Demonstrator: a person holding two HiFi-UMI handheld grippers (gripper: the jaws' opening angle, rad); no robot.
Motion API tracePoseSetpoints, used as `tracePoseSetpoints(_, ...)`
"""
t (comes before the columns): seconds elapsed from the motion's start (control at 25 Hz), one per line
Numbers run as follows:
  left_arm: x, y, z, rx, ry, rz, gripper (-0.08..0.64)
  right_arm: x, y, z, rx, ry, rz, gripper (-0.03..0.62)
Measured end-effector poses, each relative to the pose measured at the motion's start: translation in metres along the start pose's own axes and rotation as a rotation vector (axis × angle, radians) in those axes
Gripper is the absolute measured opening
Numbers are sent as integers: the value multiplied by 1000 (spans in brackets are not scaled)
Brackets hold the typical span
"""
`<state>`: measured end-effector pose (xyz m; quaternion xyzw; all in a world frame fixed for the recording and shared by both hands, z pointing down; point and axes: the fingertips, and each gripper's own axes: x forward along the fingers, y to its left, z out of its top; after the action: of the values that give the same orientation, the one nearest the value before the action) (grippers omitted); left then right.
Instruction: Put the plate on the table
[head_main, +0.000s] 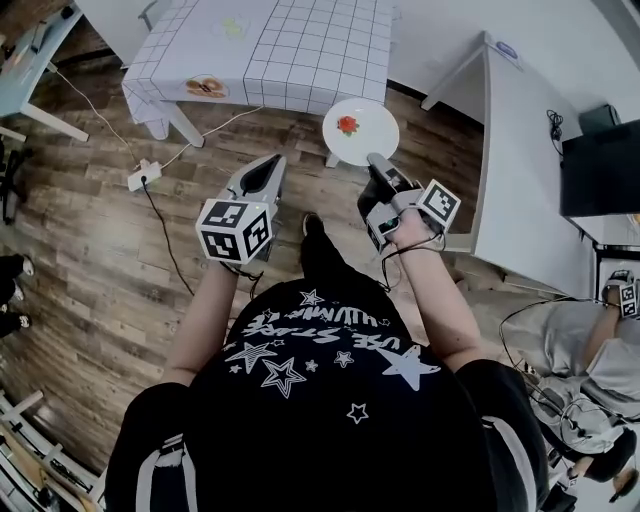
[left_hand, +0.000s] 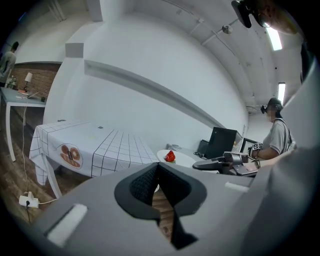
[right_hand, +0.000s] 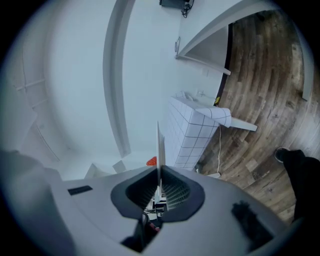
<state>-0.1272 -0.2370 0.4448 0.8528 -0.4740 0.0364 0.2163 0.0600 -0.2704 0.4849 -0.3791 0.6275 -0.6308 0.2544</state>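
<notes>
A white plate (head_main: 360, 130) with a red strawberry picture is held out flat above the wooden floor, in front of the table (head_main: 300, 40) with the checked cloth. My right gripper (head_main: 378, 165) is shut on its near rim. In the right gripper view the plate (right_hand: 159, 145) runs edge-on up from between the jaws of my right gripper (right_hand: 159, 175), with the table (right_hand: 192, 130) beyond. My left gripper (head_main: 265, 175) is beside it on the left, shut on nothing. In the left gripper view, my left gripper (left_hand: 157, 172) points at the plate (left_hand: 176, 158) and the table (left_hand: 100, 145).
A white desk (head_main: 510, 150) with a dark monitor (head_main: 600, 165) stands at the right, and another person (head_main: 600, 350) sits beyond it. A power strip (head_main: 143, 175) and its cable lie on the floor at the left. A donut picture (head_main: 205, 87) marks the cloth's near left.
</notes>
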Motion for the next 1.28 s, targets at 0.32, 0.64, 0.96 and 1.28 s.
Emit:
tracePoseSetpoints(0.32,55,6,22,-2,9,8,9,34,0,50,21,4,-2,25)
tracePoseSetpoints(0.64,88,20,29,15,16,38,9,64,-17,83,30,15,-10,25)
tracePoseSetpoints(0.96,76,27,-13,51,-41,73,9,71,-61,65,2,45,39,25)
tracePoseSetpoints(1.28,146,58,34,-9,34,102,9,142,-54,121,66,81,-26,25)
